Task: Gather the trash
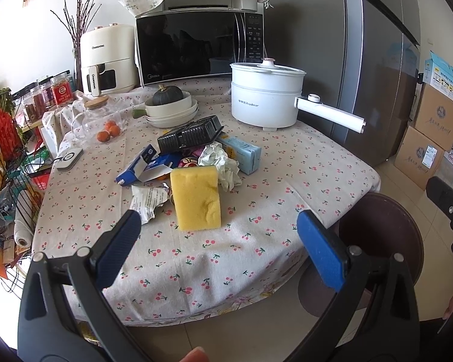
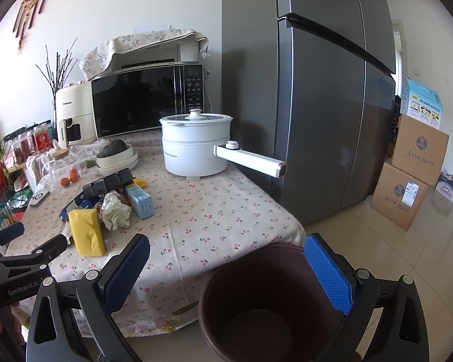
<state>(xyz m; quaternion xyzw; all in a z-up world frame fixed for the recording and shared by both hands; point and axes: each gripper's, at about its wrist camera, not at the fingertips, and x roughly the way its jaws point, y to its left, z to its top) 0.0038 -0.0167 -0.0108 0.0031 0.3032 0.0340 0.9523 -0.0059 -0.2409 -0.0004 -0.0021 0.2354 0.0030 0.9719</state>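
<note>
A pile of trash lies mid-table: a yellow sponge (image 1: 196,197) standing on edge, crumpled white paper (image 1: 220,163), a light blue carton (image 1: 241,152), a black plastic tray (image 1: 190,135), a torn blue box (image 1: 142,167) and a silver wrapper (image 1: 149,200). My left gripper (image 1: 219,238) is open and empty, just short of the sponge. My right gripper (image 2: 226,265) is open and empty above a dark brown bin (image 2: 271,304) beside the table. The sponge (image 2: 87,232) and paper (image 2: 114,211) also show in the right wrist view.
A white electric pot (image 1: 265,96) with a long handle, a microwave (image 1: 199,45), an air fryer (image 1: 105,60), stacked bowls with a squash (image 1: 172,105) and a glass jar (image 1: 96,117) stand at the back. A fridge (image 2: 317,105) and cardboard boxes (image 2: 407,181) are right.
</note>
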